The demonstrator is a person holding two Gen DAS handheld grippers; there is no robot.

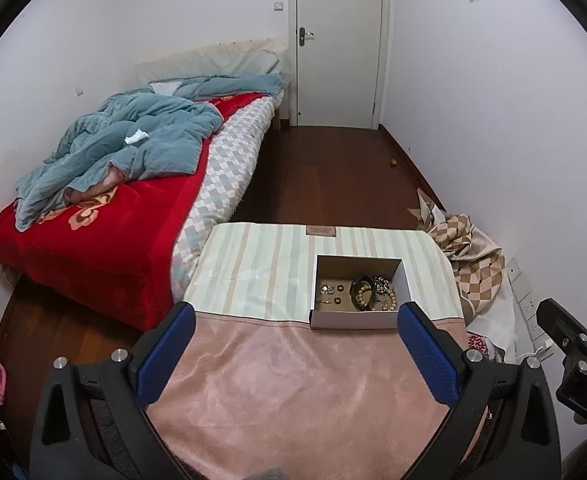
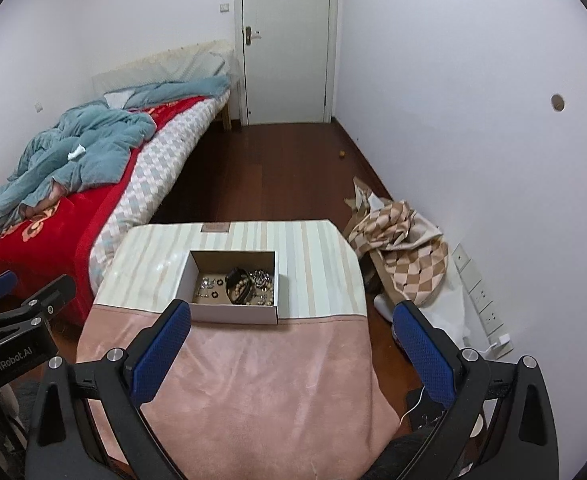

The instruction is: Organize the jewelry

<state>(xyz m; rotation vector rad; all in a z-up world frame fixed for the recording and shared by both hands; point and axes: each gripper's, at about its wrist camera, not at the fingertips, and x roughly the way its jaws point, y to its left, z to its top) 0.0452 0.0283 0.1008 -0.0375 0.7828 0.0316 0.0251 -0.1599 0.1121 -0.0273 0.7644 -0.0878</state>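
A shallow white cardboard box [image 1: 355, 319] [image 2: 233, 315] sits on a cloth-covered table [image 1: 293, 368] [image 2: 253, 368]. Inside lie jewelry pieces: a black band with a wooden bead bracelet [image 1: 363, 294] [image 2: 239, 280], silver pieces [image 1: 381, 282] [image 2: 261, 276], and small earrings and rings [image 1: 327, 292] [image 2: 209, 286]. My left gripper [image 1: 297, 336] is open and empty, above the pink cloth just short of the box. My right gripper [image 2: 293, 334] is open and empty, with its left finger near the box's front corner.
A bed [image 1: 105, 208] with a red blanket and a blue quilt stands at the left. A checked cloth pile [image 1: 469, 248] [image 2: 401, 248] lies on the floor at the right, by a wall with sockets [image 2: 481, 300]. A white door [image 1: 337, 40] is at the back.
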